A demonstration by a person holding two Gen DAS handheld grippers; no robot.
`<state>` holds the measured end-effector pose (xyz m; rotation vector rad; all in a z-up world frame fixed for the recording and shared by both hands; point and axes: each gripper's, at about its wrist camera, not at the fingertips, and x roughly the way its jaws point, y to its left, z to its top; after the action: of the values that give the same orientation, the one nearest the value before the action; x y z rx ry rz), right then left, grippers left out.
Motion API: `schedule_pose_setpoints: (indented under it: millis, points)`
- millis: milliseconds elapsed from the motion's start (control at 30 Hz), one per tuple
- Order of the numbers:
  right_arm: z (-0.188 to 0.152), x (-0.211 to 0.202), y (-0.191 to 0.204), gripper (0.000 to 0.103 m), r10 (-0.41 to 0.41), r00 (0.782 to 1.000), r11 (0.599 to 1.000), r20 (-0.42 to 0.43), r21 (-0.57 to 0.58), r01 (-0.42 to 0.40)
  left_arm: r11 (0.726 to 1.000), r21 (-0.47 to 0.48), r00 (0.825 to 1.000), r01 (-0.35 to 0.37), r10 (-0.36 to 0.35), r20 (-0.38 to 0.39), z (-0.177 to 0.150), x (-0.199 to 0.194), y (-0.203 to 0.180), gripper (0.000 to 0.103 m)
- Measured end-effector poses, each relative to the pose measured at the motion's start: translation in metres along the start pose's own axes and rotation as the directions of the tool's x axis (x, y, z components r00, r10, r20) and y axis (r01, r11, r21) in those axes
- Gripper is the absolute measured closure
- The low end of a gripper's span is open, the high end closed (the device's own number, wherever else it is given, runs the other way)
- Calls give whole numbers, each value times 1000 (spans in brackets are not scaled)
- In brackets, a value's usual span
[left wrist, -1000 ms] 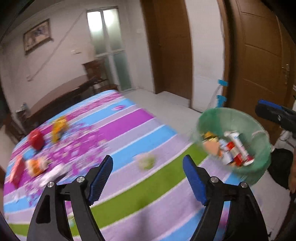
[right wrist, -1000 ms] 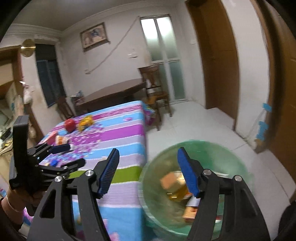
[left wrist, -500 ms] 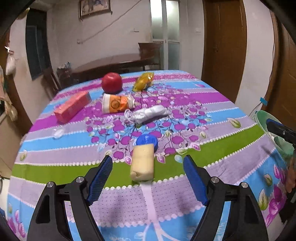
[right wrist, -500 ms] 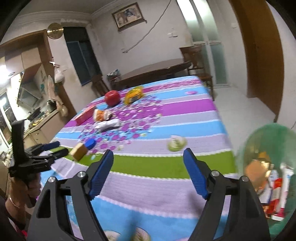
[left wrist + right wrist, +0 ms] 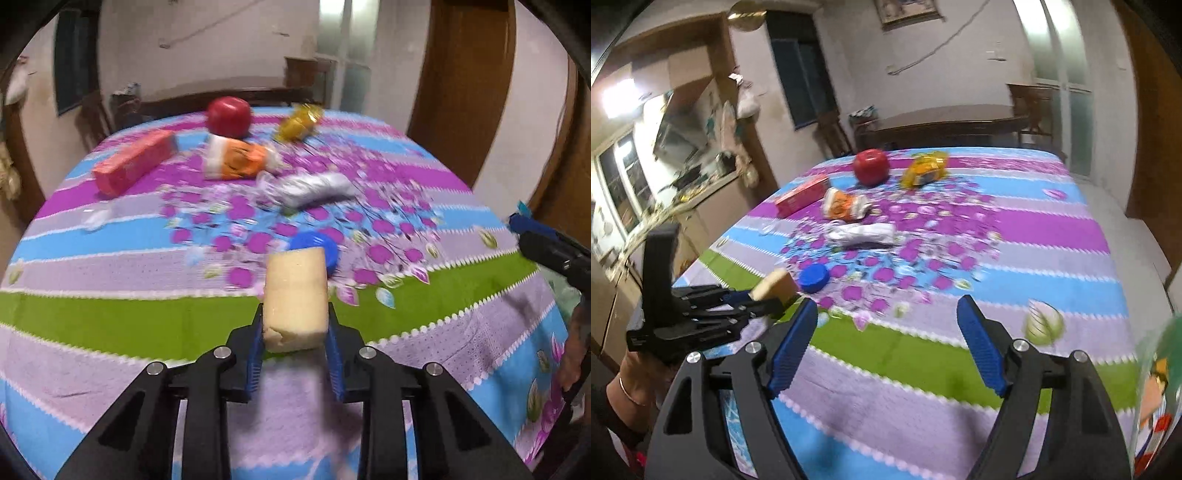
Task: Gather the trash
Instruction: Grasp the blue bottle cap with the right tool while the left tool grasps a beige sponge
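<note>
The blue fingers [image 5: 255,354] of the left gripper [image 5: 295,350] are closing on a pale, tan block [image 5: 295,295], a sponge-like or bread-like piece of trash, and their pads are already pressing its near end from both sides. The block is lying on the green stripe of the striped, flowered tablecloth [image 5: 110,317], near the table's front edge. Its long axis is running straight away from the gripper, in line with the fingers, so only the near end is sitting between them. A blue bottle cap [image 5: 330,245] is touching or just beside the block's far end.

The right gripper [image 5: 886,347] is hanging over the cloth with its jaws standing wide apart and nothing between them. It is pointing at bare cloth, well apart from the block, so the left hand is the nearer one by far.

Farther back, a red carton [image 5: 133,166], an orange wrapper [image 5: 236,160], a crumpled silver wrapper [image 5: 310,188], a red apple [image 5: 229,116] and a yellow packet [image 5: 299,122] are lying untouched. The green trash basket [image 5: 1156,387] is showing at the right gripper's right side, off the table's edge, already holding some packaging.
</note>
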<state>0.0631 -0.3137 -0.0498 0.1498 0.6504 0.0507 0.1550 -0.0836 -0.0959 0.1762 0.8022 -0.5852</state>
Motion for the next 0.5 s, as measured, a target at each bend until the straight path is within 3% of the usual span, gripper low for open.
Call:
schedule_pose_setpoints:
  millis: [67, 233, 333, 500]
  points:
    - [4, 10, 15, 29, 32, 999, 998, -23, -50, -33, 1000, -11, 999, -15, 15, 28, -3, -17, 8, 73]
    - [10, 45, 58, 29, 117, 988, 980, -102, -147, -132, 988, -47, 982, -149, 153, 109, -11, -58, 38, 72]
    - [14, 72, 78, 36, 145, 976, 970, -162, -171, -173, 984, -94, 980, -153, 163, 111, -15, -66, 55, 72]
    - [20, 116, 95, 48, 55, 971, 967, -233, -230, -110, 980, -121, 979, -156, 170, 115, -19, -71, 66, 72]
